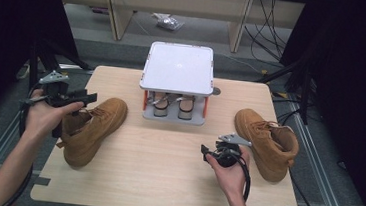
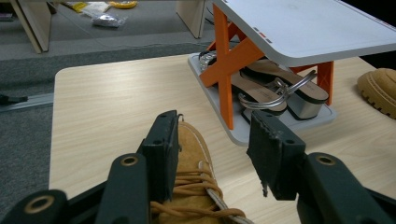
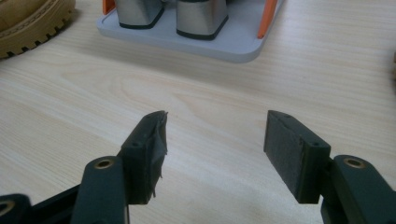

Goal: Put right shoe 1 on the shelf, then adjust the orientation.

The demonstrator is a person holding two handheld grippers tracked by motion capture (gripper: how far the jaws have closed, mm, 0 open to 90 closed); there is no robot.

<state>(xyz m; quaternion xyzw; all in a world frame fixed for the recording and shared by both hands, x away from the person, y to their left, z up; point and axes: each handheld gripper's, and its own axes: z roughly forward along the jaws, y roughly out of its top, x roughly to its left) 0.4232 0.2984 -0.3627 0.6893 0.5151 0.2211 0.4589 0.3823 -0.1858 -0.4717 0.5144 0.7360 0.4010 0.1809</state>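
Seen along the left gripper (image 2: 212, 154), the jaws stand wide apart with nothing pressed between them; the laced top of the left boot (image 2: 194, 186) lies just below and partly behind the left-hand jaw, its suede clear of both pads. Seen along the right gripper (image 3: 215, 154), the jaws are likewise spread, with bare wooden table (image 3: 210, 93) between them. That view catches the steel heels of the sandals (image 3: 201, 16) at the shoe rack's (image 3: 233, 49) near edge, while the left gripper view shows the rack's orange cross-braces and the sandals' straps from the side. The high view alone shows both boots together: the left boot (image 1: 91, 130) lies left of the rack (image 1: 178, 67), its long axis slanting, toe toward the rack and heel toward the near-left corner; the right boot (image 1: 268, 143) lies right of the rack, mirrored, toe toward the rack. There the left gripper (image 1: 78, 96) hovers at the left boot's collar, and the right gripper (image 1: 205, 152) sits just beside the right boot, in front of the rack.
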